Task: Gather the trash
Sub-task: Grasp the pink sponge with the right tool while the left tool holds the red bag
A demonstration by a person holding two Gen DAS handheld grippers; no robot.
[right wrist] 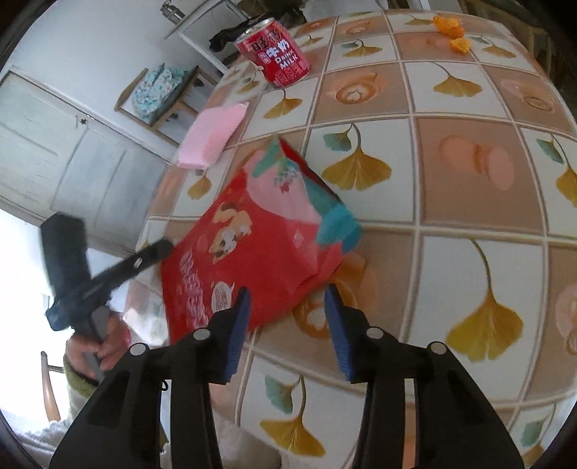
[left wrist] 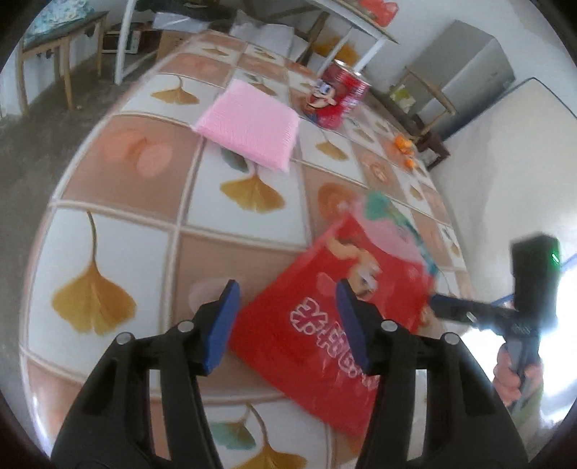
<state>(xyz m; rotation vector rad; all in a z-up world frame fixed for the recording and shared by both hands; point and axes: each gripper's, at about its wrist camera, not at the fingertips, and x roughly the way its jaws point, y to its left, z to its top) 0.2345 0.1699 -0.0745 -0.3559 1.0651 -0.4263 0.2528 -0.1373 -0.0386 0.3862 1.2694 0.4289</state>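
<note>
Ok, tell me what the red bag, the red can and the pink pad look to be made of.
Red bag: thin glossy plastic film, creased and shiny, printed.
Red can: likely metal, a rigid cylinder with a silvery rim and printed label.
Pink pad: soft cloth or sponge, matte with a fine ribbed texture; which one is unclear.

The red bag [left wrist: 324, 324] is smeared by motion blur; its print cannot be read, and one corner is hidden behind a finger [left wrist: 351, 324].

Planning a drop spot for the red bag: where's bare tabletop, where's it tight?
Bare patches: the tiles right of the red bag, running up toward the orange peels; and the near-left tiles below the pink sponge. Tight: the strip between sponge and milk can, and around the bag, where left gripper and right gripper sit with jaws open.
</note>
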